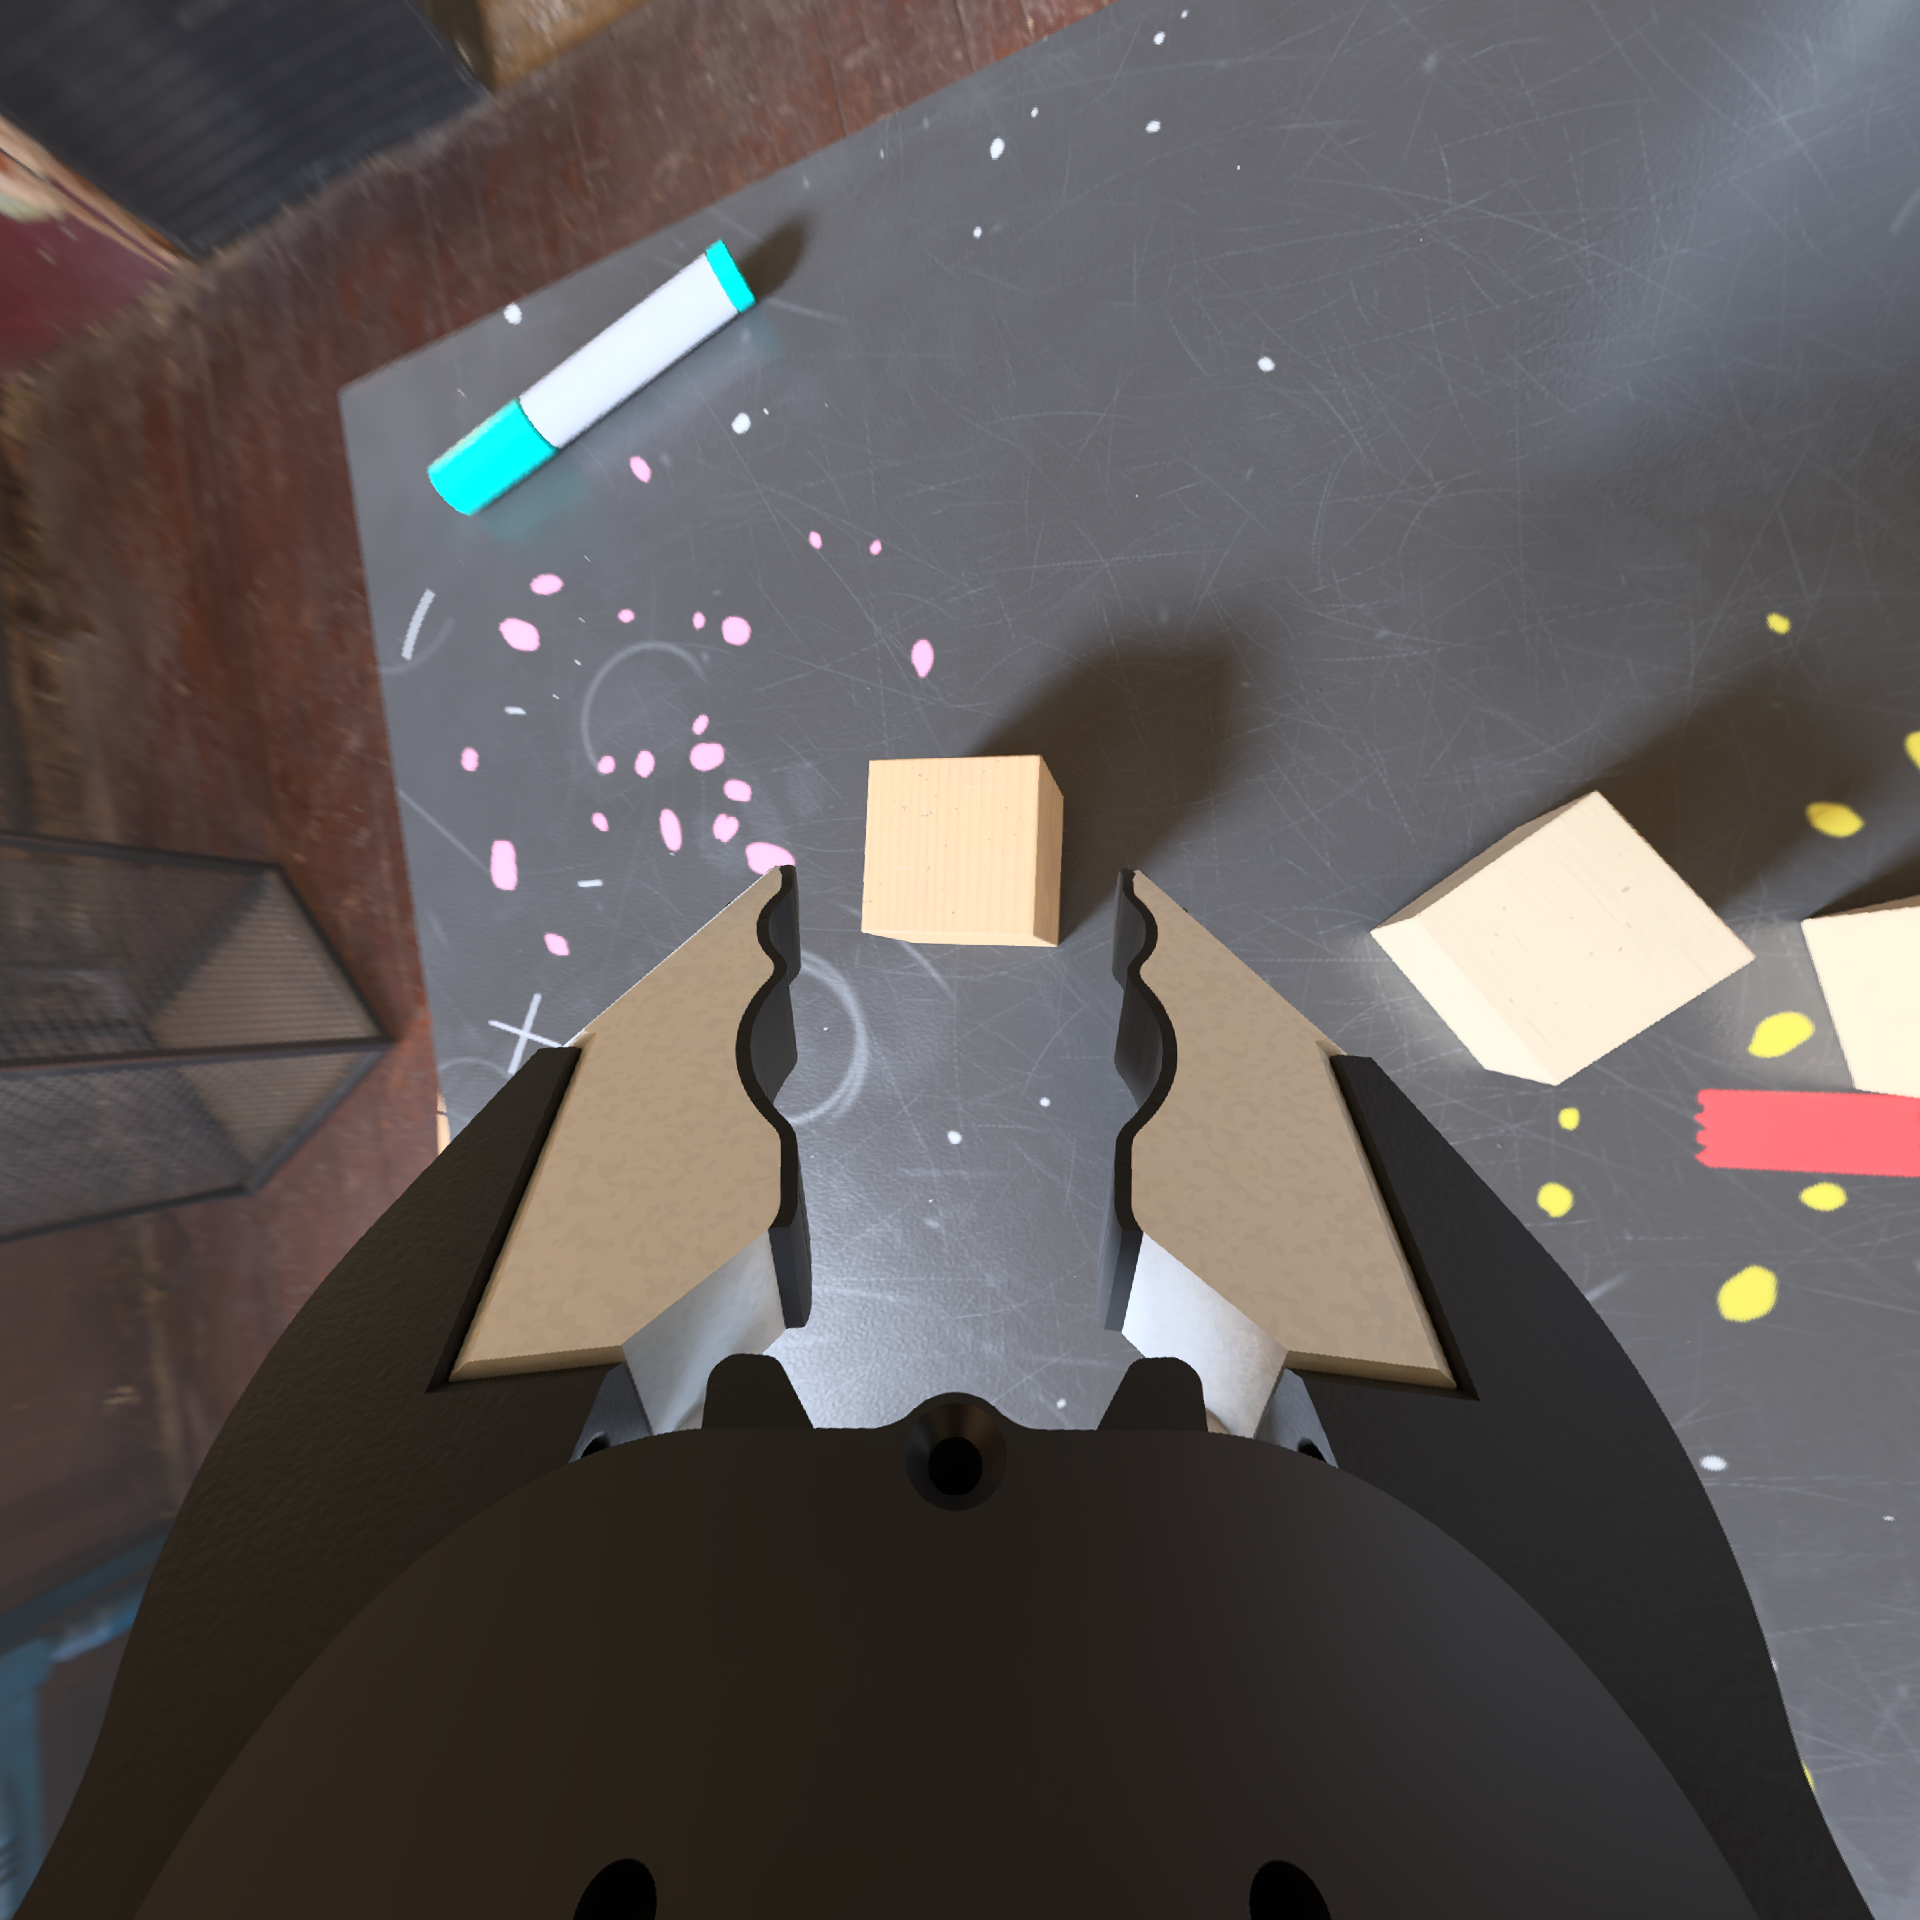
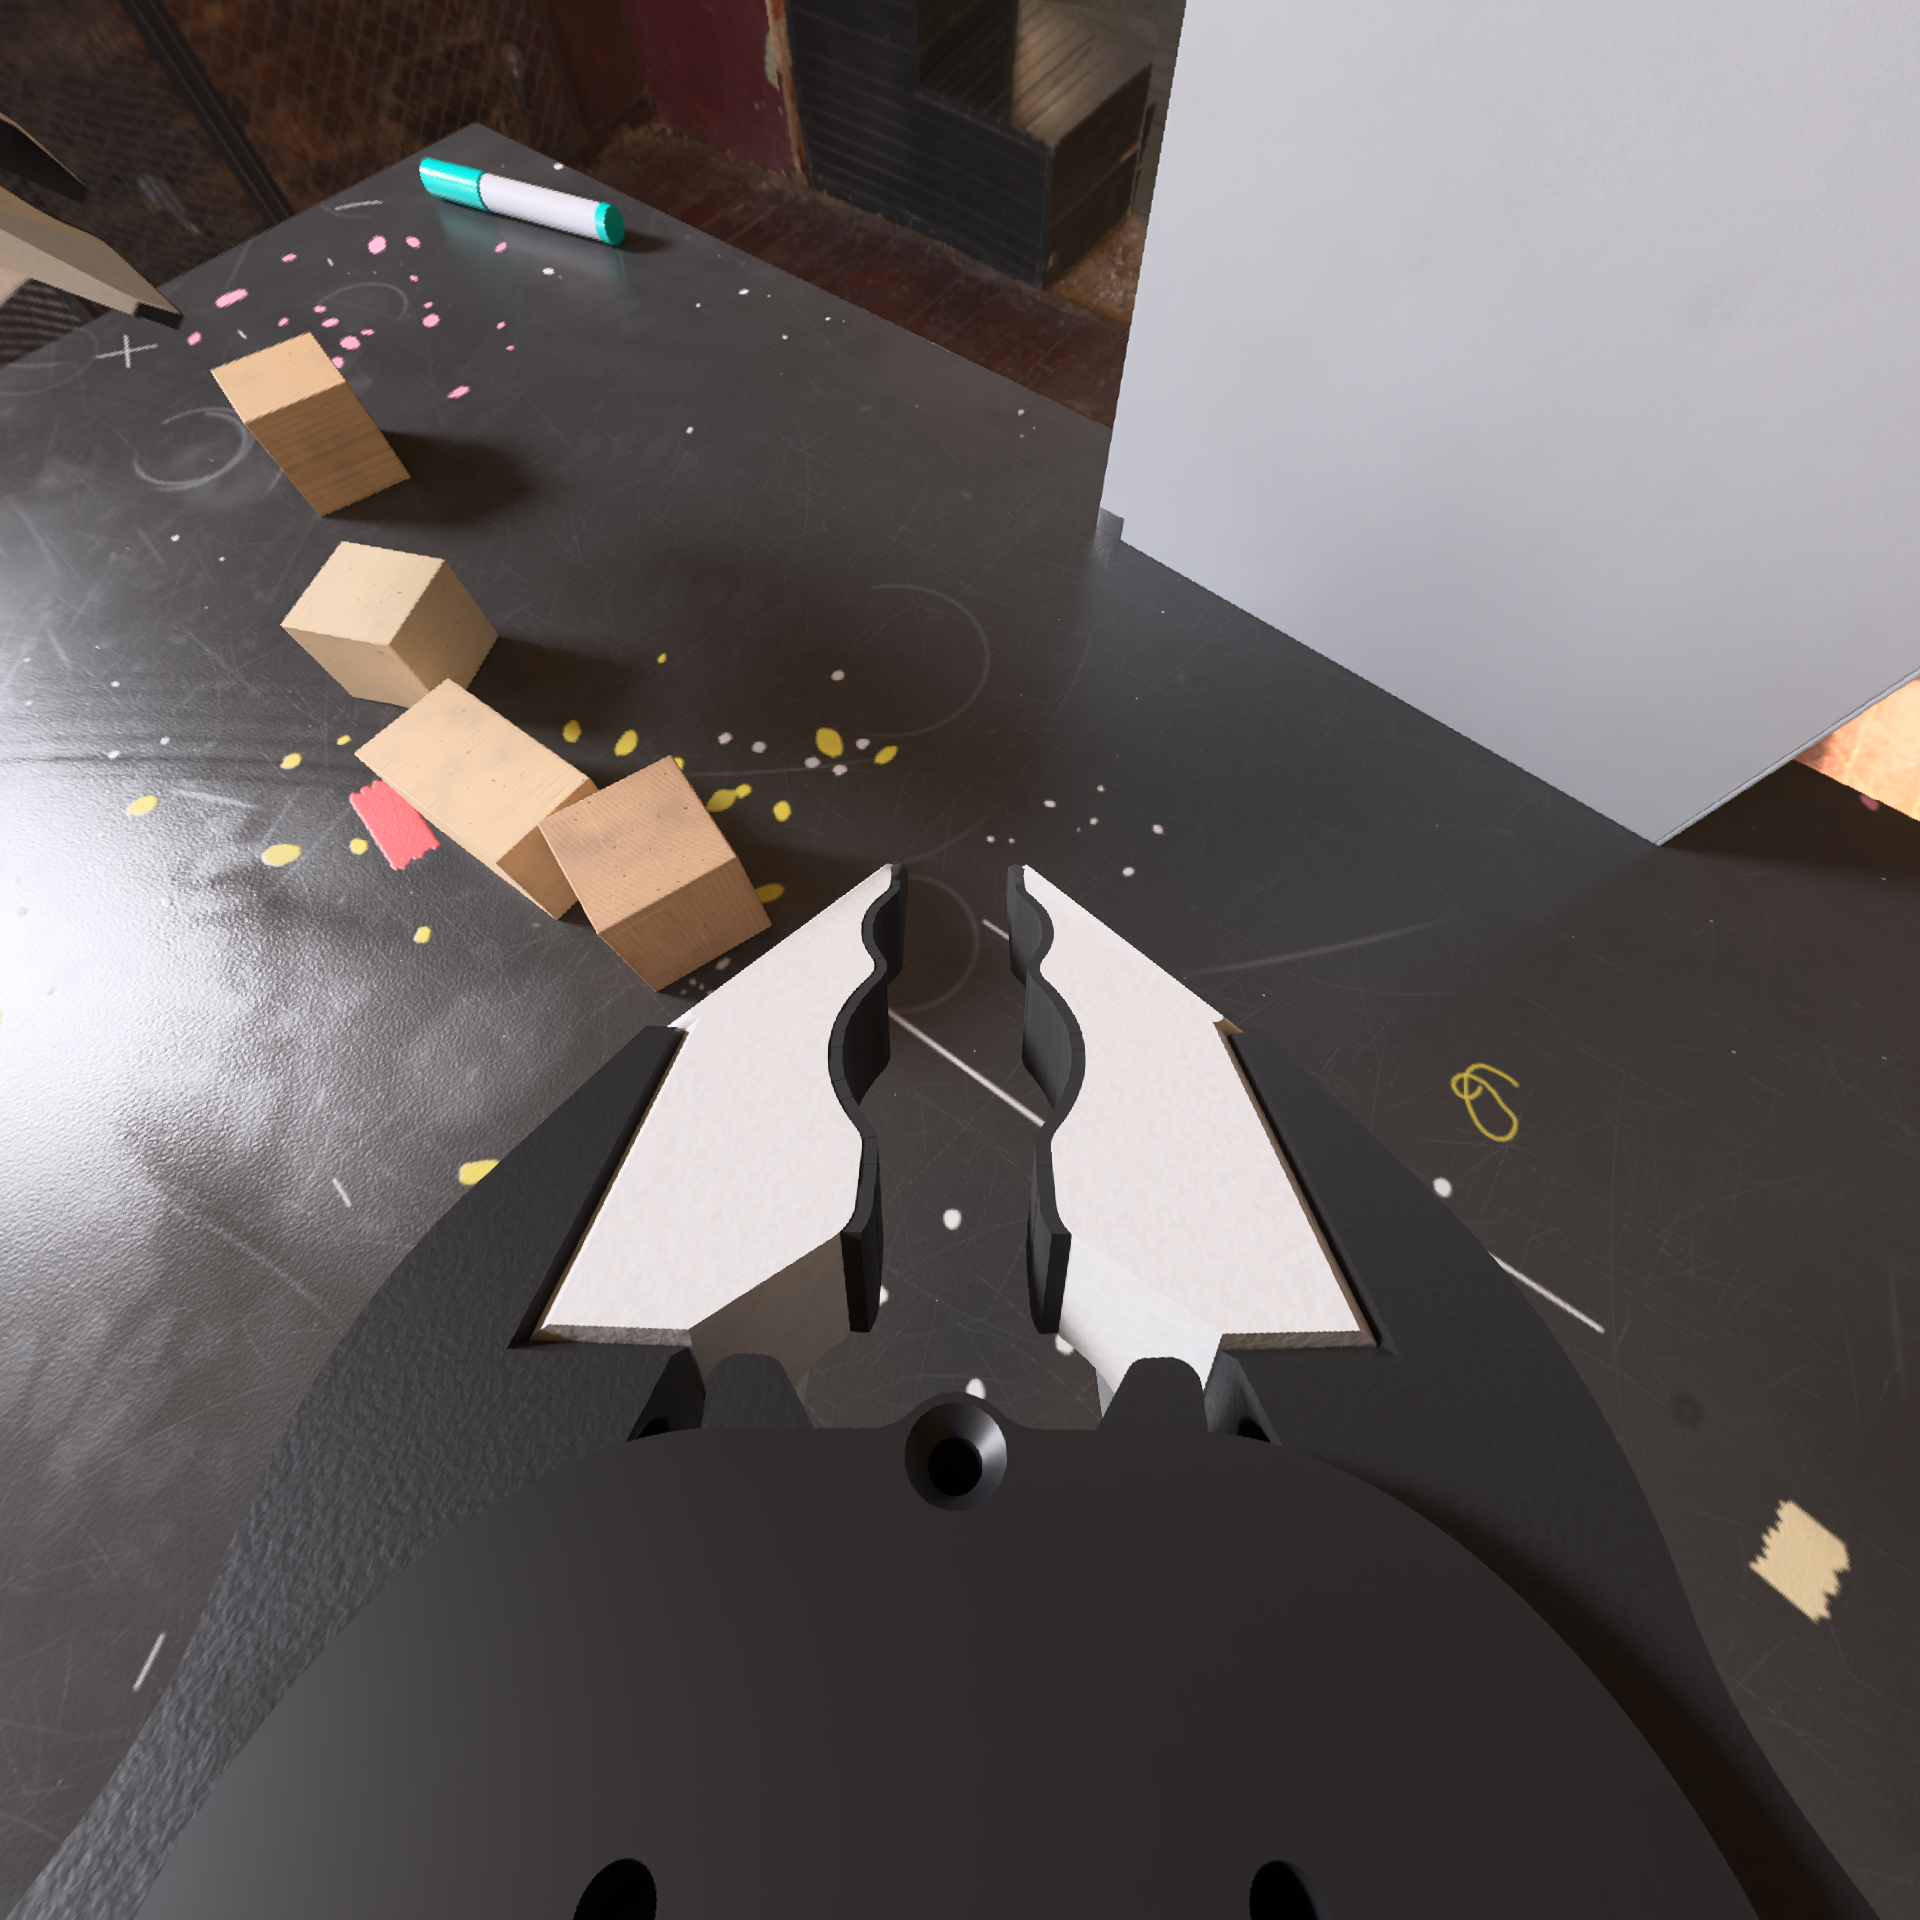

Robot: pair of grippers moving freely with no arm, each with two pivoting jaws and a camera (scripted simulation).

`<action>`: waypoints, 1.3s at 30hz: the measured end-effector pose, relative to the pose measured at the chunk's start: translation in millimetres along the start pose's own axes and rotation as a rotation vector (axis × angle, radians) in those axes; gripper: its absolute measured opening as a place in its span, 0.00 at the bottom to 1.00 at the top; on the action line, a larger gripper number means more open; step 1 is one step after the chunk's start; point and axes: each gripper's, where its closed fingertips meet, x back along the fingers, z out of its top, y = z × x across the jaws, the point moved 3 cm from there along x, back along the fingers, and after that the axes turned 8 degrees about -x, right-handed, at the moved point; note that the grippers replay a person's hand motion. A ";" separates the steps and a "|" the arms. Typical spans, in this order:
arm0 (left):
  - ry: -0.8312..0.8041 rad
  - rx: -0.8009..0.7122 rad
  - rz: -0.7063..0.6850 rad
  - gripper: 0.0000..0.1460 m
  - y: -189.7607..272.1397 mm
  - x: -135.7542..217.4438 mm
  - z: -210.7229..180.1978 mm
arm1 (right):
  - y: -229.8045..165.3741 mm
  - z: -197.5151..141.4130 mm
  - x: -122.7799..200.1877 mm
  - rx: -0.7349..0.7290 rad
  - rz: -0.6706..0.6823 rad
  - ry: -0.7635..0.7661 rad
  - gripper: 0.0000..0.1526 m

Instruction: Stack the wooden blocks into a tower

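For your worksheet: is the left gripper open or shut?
Open: the left gripper shows a wide gap, empty, above the wooden block.

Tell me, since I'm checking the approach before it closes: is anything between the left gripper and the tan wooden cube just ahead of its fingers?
Nothing visible. The left gripper is open, and the tan wooden cube sits alone on the dark scratched tabletop, just beyond its fingertips. The pale wooden block and teal-capped white marker lie well aside.

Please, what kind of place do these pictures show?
Probably a craft or hobby room, though I cannot be sure. The dark table is scratched and speckled with pink and yellow paint, a teal marker lies near its edge, and four wooden blocks are scattered on it. A wire mesh basket stands beside the table.
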 end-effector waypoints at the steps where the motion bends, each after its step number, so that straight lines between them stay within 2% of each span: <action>1: -0.008 0.023 -0.021 0.41 -1.0 -3.9 -0.6 | 0.7 0.0 1.2 -0.003 0.003 0.003 0.12; 7: -0.064 0.049 -0.064 0.39 -5.4 -24.0 -3.8 | 5.1 0.6 4.5 -0.013 0.007 0.015 0.12; 15: -0.161 0.042 -0.089 0.48 -3.8 -50.3 -11.4 | 6.8 -2.9 1.9 0.000 -0.017 -0.014 0.13; 25: -0.225 0.015 -0.089 0.57 -2.0 -64.5 -19.0 | 2.0 -8.1 -9.0 0.046 -0.037 -0.072 0.13; 27: -0.242 0.012 -0.098 0.55 -0.3 -69.3 -21.7 | 2.0 -8.5 -9.4 0.045 -0.036 -0.075 0.13; 32: -0.295 0.005 -0.122 0.38 2.3 -79.6 -28.6 | 2.1 -9.4 -9.7 0.044 -0.035 -0.079 0.13; 39: -0.271 -0.020 -0.148 0.38 7.8 -65.1 -23.0 | 4.0 -12.7 -12.4 0.054 -0.048 -0.102 0.12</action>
